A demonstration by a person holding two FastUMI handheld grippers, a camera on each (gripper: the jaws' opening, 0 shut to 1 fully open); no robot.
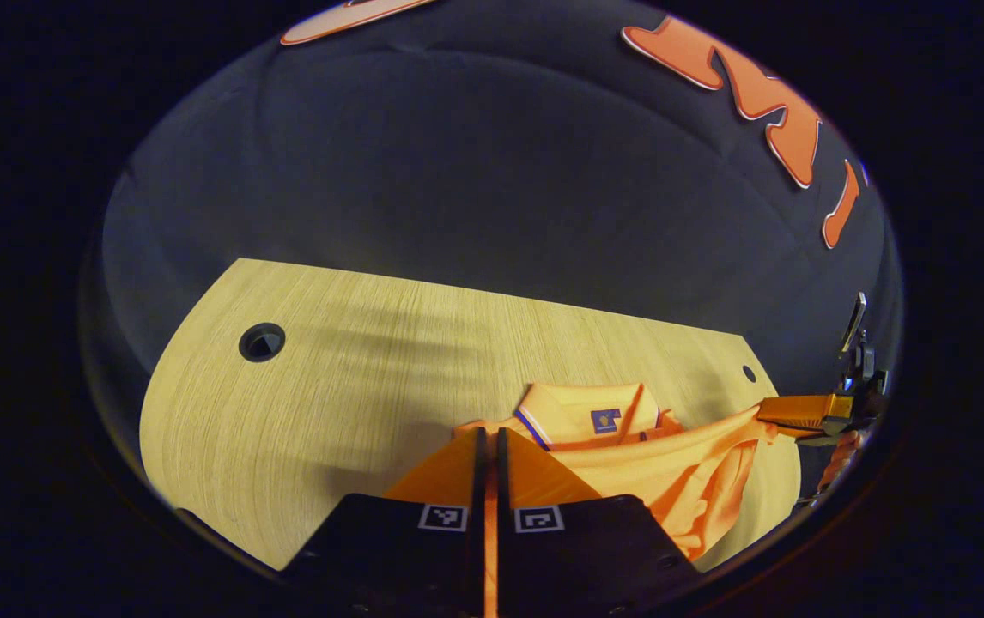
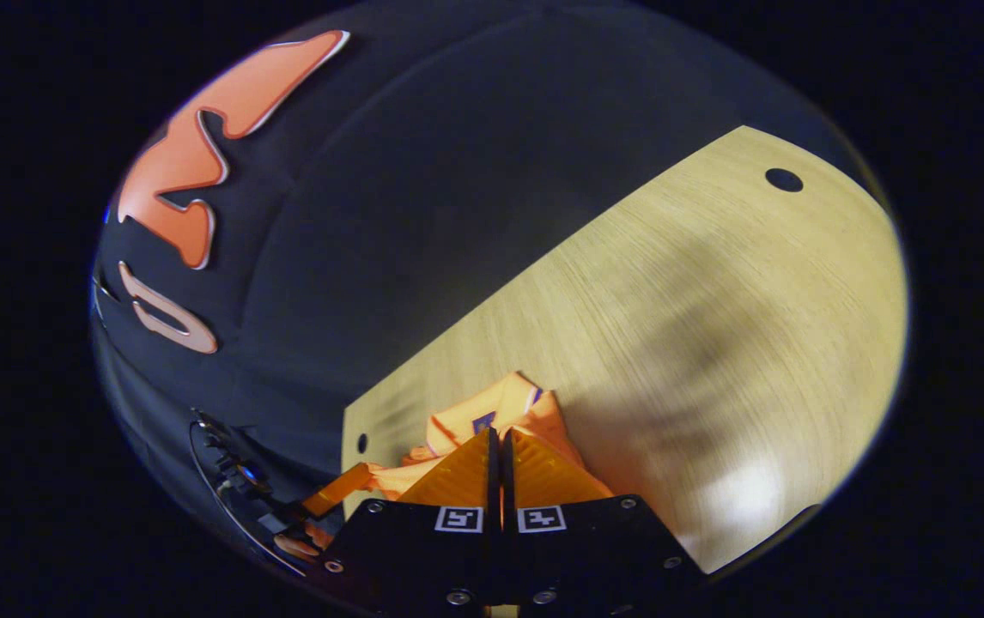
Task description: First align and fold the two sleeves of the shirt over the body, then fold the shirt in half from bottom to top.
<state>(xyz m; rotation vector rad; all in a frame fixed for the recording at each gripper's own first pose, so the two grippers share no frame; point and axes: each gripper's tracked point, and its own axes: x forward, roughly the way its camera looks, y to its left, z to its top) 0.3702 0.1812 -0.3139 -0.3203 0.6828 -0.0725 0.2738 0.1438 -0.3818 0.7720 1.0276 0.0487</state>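
The orange polo shirt (image 1: 672, 468) lay bunched on the wooden desk (image 1: 329, 386), toward its near edge, with the collar (image 1: 586, 416) facing up and the cloth below the collar lifted in loose folds. In the left gripper view the left gripper (image 1: 488, 446) had its fingers pressed together, with orange fabric close against them near the collar; a thin strip of orange showed in the slit between them, so they appeared to pinch a shirt edge, though the contact itself was hidden. To the far side of the collar in that same view, the other gripper (image 1: 788, 414) held a stretched corner of the shirt clear of the desk. In the right gripper view the right gripper (image 2: 496, 446) also had its fingers drawn together just below the collar (image 2: 492, 408), seemingly nipping fabric. The shirt looked light, thin and limp: it sagged between the two holds and would crumple wherever it went unsupported. It would probably handle best taken by a seam or hem, at the shoulder or cuff, where doubled cloth gives the fingers something firmer, and kept taut between both holds so the sleeve could be laid flat over the body.
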